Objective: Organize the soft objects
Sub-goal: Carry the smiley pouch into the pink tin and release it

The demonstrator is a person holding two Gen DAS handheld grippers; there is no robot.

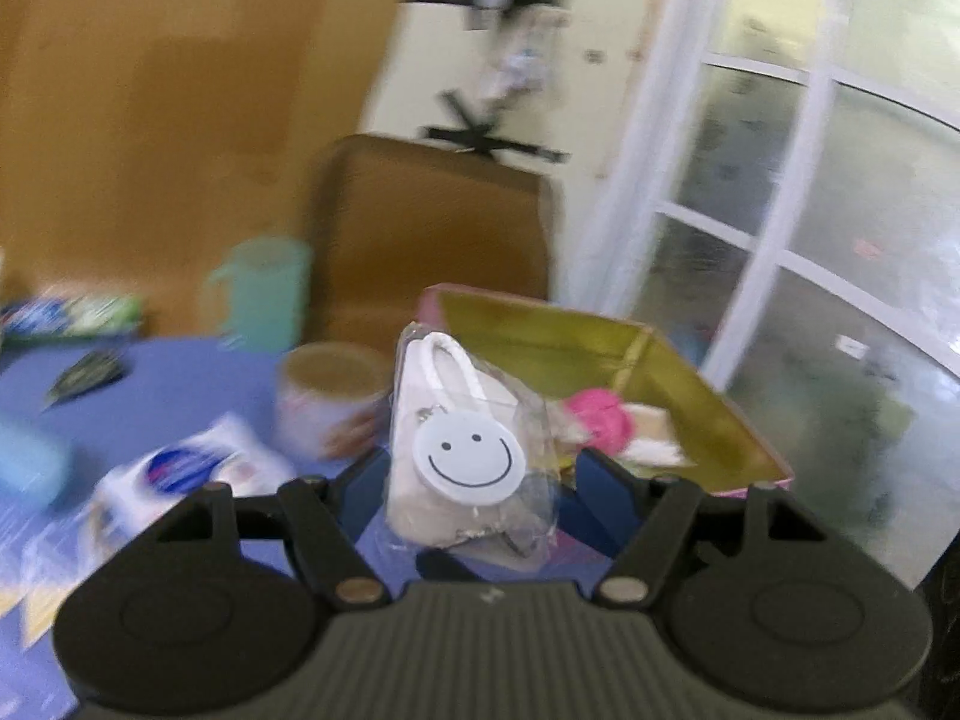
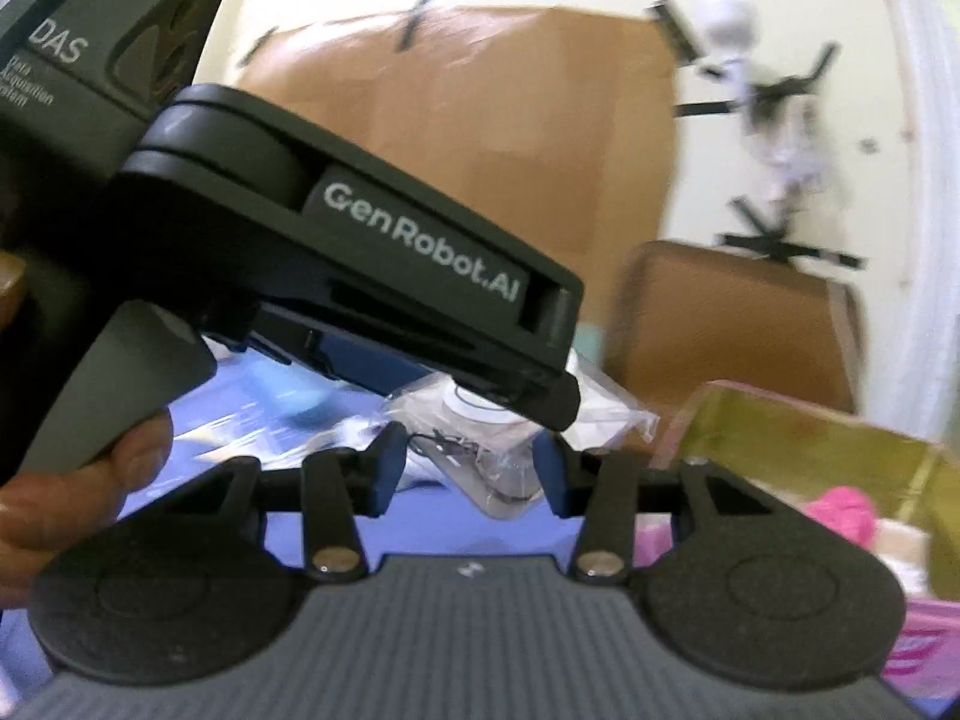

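Observation:
My left gripper [image 1: 474, 480] is shut on a clear plastic packet [image 1: 462, 450] that holds a grey soft pouch with a white cord and a white smiley-face tag. It holds the packet above the blue table, just left of an open box with gold inner walls [image 1: 690, 384]. A pink soft object [image 1: 600, 423] and pale soft items lie in the box. In the right wrist view, my right gripper [image 2: 468, 468] is open around the lower end of the same packet [image 2: 480, 420], under the left gripper's body [image 2: 360, 252]. The box [image 2: 810, 438] is at its right.
On the blue table [image 1: 180, 384] stand a teal mug [image 1: 264, 294], a round tub [image 1: 330, 402] and a white-blue pack [image 1: 192, 468]. A brown chair back [image 1: 432, 228] stands behind. A glass door [image 1: 810, 240] is at the right.

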